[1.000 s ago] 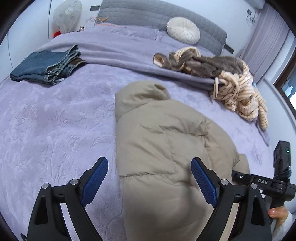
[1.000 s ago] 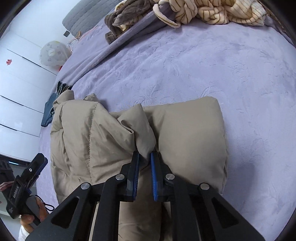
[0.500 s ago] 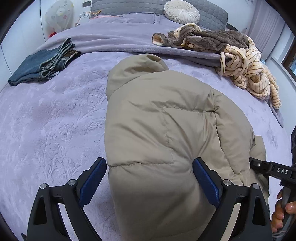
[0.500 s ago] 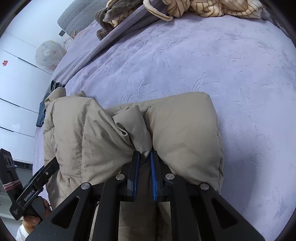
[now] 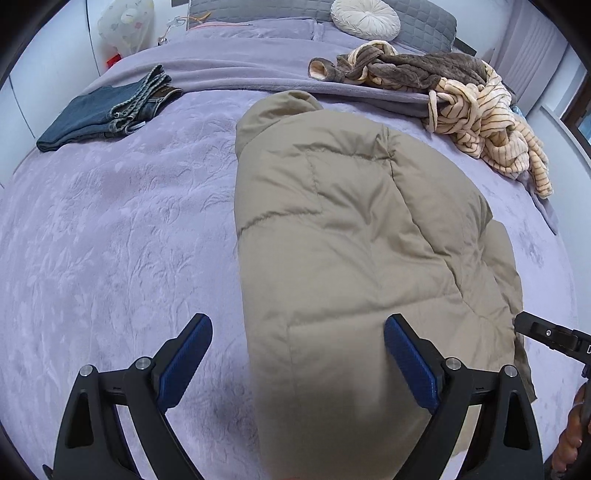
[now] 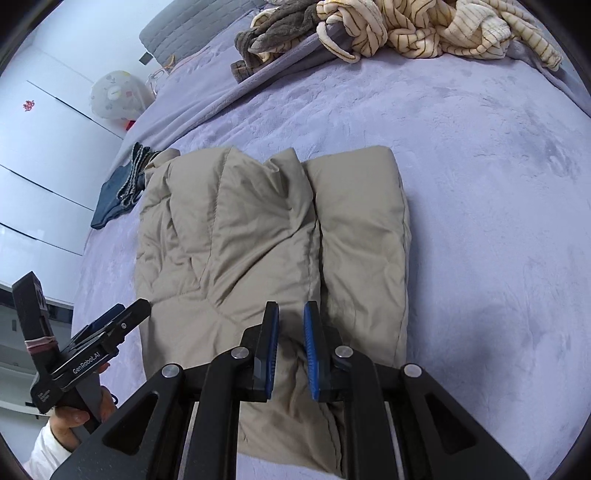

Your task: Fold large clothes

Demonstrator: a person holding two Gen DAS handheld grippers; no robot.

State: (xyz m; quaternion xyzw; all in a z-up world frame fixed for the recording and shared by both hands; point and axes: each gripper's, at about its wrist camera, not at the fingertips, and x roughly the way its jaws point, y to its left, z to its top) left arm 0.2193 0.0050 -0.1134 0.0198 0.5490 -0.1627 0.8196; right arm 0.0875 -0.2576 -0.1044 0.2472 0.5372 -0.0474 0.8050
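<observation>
A beige puffer jacket [image 5: 351,236] lies folded lengthwise on the purple bed, hood end far from me. It also shows in the right wrist view [image 6: 258,236]. My left gripper [image 5: 297,360] is wide open and empty, its blue pads straddling the jacket's near end from above. My right gripper [image 6: 290,349] hovers over the jacket's near edge with its pads slightly apart; a fold of beige fabric lies between and under them, not clamped. The left gripper shows at the left of the right wrist view [image 6: 110,325].
Folded blue jeans [image 5: 107,110] lie at the far left of the bed [image 5: 110,240]. A heap of striped cream and brown clothes [image 5: 461,96] lies at the far right. A round white cushion [image 5: 365,18] and grey headboard are behind. White wardrobe doors [image 6: 40,155] stand left.
My right gripper has opened slightly and let go of the jacket fold, which now lies flatter. My left gripper has moved forward over the jacket, still open.
</observation>
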